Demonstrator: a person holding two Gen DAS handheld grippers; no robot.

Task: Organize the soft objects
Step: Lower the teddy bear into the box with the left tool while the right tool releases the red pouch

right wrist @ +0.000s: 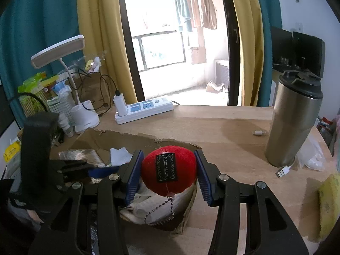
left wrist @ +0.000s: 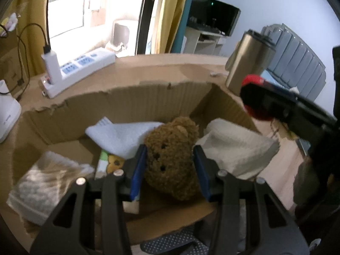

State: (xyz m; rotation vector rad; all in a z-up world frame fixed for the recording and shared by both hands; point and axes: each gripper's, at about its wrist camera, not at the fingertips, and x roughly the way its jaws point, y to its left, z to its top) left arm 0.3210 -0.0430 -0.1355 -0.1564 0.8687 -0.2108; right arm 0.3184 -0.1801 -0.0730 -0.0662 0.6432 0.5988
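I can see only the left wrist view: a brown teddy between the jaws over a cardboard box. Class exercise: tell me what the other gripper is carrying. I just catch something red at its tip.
Observer: The right gripper is shut on a red felt ball bearing a black label.
Operator: Does anything hang from it?
Observer: Yes, a beaded chain dangles beneath it.
Operator: What stands left of the power strip?
Observer: A white desk lamp, with its flat head raised on a bent neck.
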